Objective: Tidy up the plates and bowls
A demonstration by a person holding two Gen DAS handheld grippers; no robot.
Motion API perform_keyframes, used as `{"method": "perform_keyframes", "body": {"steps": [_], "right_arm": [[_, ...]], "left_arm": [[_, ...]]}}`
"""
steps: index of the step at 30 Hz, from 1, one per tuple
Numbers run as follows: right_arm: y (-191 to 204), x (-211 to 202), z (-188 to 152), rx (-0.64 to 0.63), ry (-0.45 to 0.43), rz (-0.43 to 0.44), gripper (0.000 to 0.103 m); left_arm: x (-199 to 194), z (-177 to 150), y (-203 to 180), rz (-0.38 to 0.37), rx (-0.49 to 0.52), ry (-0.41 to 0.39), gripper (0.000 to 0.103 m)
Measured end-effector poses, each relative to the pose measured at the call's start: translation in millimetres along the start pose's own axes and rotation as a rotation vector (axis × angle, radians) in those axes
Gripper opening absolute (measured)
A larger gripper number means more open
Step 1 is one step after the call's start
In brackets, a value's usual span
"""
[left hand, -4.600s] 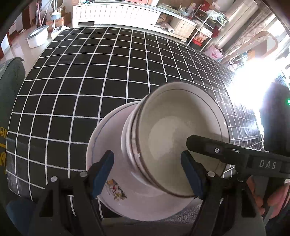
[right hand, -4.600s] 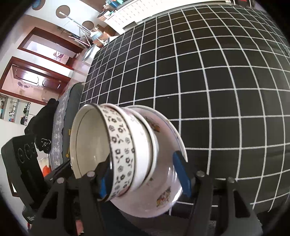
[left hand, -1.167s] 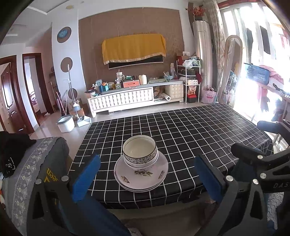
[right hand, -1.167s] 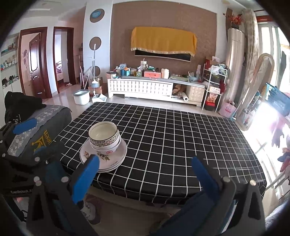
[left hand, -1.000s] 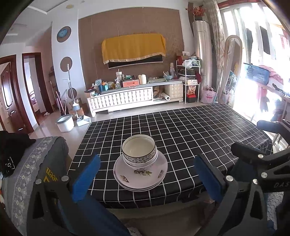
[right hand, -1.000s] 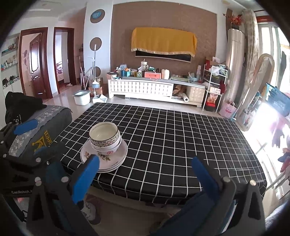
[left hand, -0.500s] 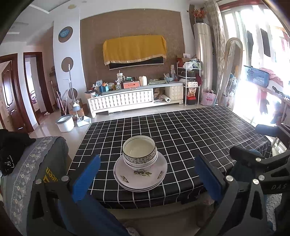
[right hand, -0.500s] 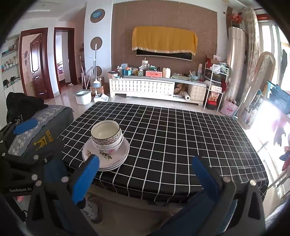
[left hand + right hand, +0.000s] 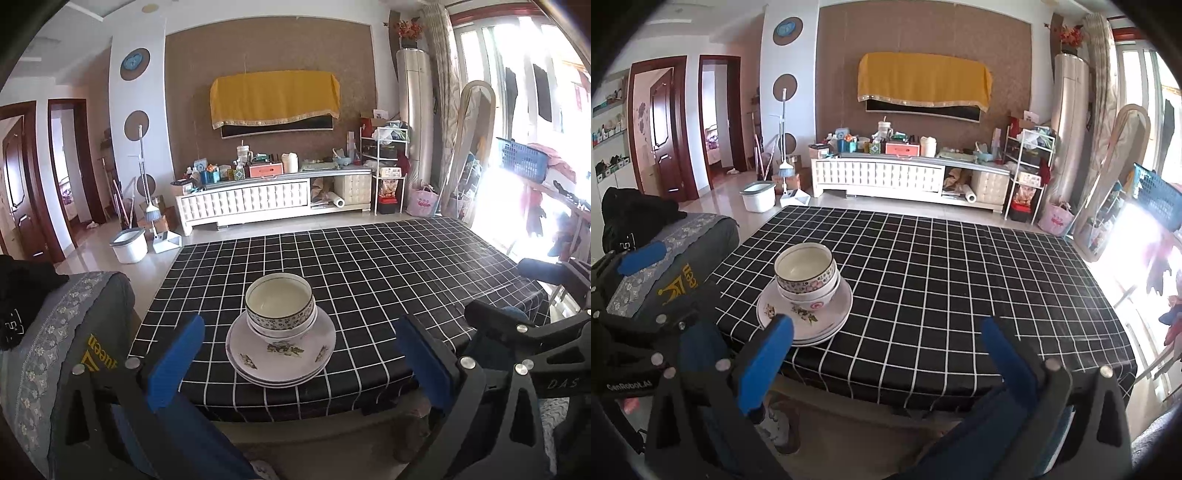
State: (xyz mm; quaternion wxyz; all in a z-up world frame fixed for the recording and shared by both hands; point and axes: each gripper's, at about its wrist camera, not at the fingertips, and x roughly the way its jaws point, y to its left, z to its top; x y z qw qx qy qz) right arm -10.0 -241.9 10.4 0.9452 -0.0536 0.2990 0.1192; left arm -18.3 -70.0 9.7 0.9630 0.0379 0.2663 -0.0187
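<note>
Big table (image 9: pixel 406 266) under a black cloth with a white grid, filling the middle of both views. Near its near-left edge, a stack of plates (image 9: pixel 284 360) with floral prints, white, sitting flat on the cloth. On top of those, nested bowls (image 9: pixel 280 314), the upper one with a dark patterned band round the outside and a pale inside, the lower one showing pink flowers in the right wrist view. Whole pile well beyond the left gripper (image 9: pixel 299 358), centred between its blue pads (image 9: pixel 175 360), not touching. Off to the near left of the right gripper (image 9: pixel 886 363), also clear of it. Both grippers spread wide, holding nothing. Compared with 4.6 s ago: back then jammed right up around the bowls and plates, now pulled well back off the table edge, stack left standing on its own.
</note>
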Motion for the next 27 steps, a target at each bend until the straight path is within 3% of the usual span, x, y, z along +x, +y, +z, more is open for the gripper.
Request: {"method": "perform_keyframes", "body": {"steps": [27], "right_arm": [[2.7, 3.0, -3.9, 0.001, 0.016, -0.015, 0.103]], "left_arm": [[-1.1, -2.8, -3.7, 0.009, 0.012, -0.009, 0.103]]}}
